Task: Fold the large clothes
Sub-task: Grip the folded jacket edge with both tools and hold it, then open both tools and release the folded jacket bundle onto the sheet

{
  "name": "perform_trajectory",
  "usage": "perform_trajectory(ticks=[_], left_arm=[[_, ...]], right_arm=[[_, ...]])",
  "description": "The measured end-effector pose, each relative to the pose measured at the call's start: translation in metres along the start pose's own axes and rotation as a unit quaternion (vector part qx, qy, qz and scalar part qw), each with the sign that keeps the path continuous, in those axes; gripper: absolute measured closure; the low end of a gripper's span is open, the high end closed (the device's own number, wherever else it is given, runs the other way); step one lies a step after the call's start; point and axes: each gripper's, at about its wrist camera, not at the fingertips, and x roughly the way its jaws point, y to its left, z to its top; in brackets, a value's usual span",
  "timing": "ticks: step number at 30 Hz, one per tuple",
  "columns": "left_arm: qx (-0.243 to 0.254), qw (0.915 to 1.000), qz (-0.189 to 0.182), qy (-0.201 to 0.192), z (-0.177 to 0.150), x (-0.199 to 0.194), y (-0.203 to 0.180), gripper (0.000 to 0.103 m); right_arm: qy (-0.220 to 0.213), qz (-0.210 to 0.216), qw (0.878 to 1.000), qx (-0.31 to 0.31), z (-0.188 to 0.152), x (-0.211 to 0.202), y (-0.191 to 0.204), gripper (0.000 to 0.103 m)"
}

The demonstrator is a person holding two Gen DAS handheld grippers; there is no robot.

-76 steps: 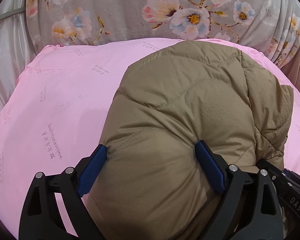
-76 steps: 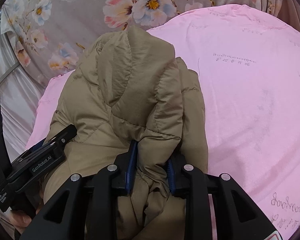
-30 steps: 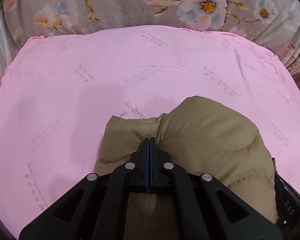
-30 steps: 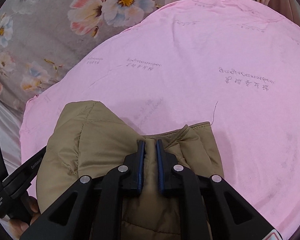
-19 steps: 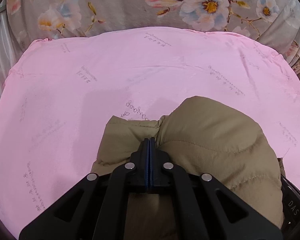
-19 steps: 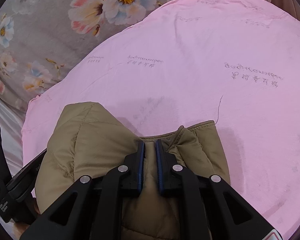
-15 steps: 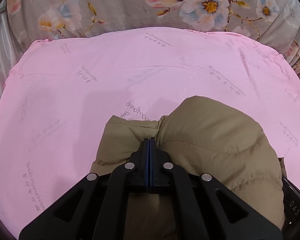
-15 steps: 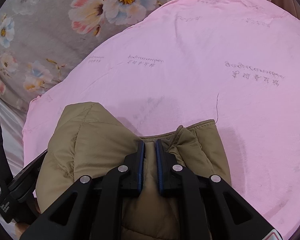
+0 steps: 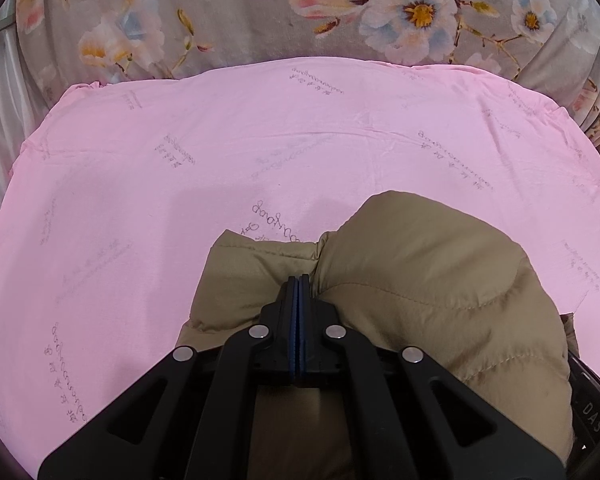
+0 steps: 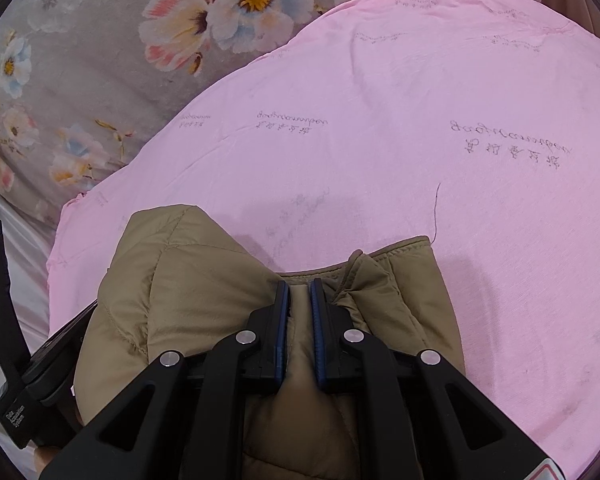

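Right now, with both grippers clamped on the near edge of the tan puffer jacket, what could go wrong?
1. The left gripper looks fully shut, with only a thin pinch of jacket, if any; slick shell could slip free.
2. The right gripper holds a thicker fold near the hem; uneven grips may skew the fold.
3. The jacket bulges puffy between the grippers, so it may spring open once released.
4. Dragging could wrinkle the pink sheet.

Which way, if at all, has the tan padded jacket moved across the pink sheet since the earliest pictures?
Yes. The tan padded jacket has drawn back toward the camera, off the far edge of the pink sheet near the floral cover.
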Motion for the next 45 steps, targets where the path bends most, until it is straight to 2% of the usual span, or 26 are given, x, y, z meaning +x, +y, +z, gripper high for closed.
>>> perform_trajectory(ticks=[8, 12, 15, 17, 22, 31, 45], left_arm=[[0.001, 1.0, 0.006, 0.0, 0.0, 0.0, -0.001, 0.103], [-0.008, 1.0, -0.005, 0.001, 0.001, -0.003, 0.003, 0.103], [-0.019, 0.9996, -0.022, 0.004, -0.002, -0.02, 0.014, 0.101], [-0.021, 0.9994, -0.028, 0.0, -0.009, -0.041, 0.018, 0.101], [-0.002, 0.9992, -0.036, -0.019, -0.036, -0.078, 0.012, 0.101], [0.037, 0.9963, 0.025, -0.073, -0.059, -0.078, -0.013, 0.103], [0.035, 0.995, 0.037, -0.086, -0.062, -0.075, -0.015, 0.103]], right_arm=[[-0.001, 0.003, 1.0, 0.004, 0.003, -0.001, 0.0, 0.095], [-0.028, 0.024, 0.999, 0.029, 0.005, -0.017, -0.01, 0.095], [-0.062, 0.01, 0.998, 0.023, 0.0, -0.051, -0.005, 0.091], [-0.062, 0.018, 0.998, 0.016, -0.007, -0.071, -0.001, 0.085], [-0.053, 0.0, 0.998, -0.023, -0.023, -0.082, 0.005, 0.085], [-0.077, -0.026, 0.995, -0.065, -0.044, -0.072, 0.007, 0.085], [-0.085, -0.023, 0.994, -0.066, -0.048, -0.07, 0.004, 0.085]])
